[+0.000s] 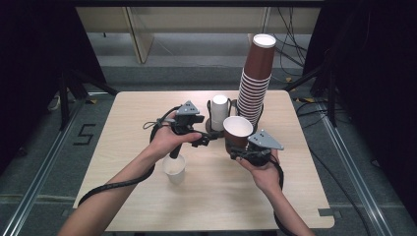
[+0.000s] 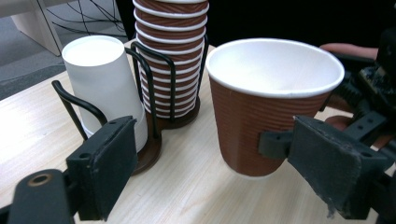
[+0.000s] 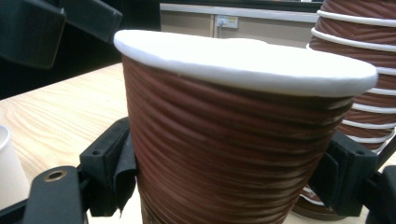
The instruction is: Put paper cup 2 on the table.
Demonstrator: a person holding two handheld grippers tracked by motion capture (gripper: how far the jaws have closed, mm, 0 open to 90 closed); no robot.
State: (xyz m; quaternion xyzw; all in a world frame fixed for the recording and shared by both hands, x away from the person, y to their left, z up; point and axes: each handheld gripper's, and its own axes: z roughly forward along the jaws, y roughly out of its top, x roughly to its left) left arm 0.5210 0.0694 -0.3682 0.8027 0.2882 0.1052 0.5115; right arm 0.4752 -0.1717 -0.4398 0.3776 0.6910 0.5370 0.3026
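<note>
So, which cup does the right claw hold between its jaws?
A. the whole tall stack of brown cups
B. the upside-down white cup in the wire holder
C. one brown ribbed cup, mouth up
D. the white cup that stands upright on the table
C: the right claw has its pads pressed on both sides of the single brown cup, whose white rim faces up.

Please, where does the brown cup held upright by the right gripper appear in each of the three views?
High view: the brown cup is at centre, just in front of the tall brown stack.
Left gripper view: the cup is right of centre, above the table.
Right gripper view: the cup is in the foreground, clamped between the jaws.
Shared landmark: the tall stack of brown cups.
</note>
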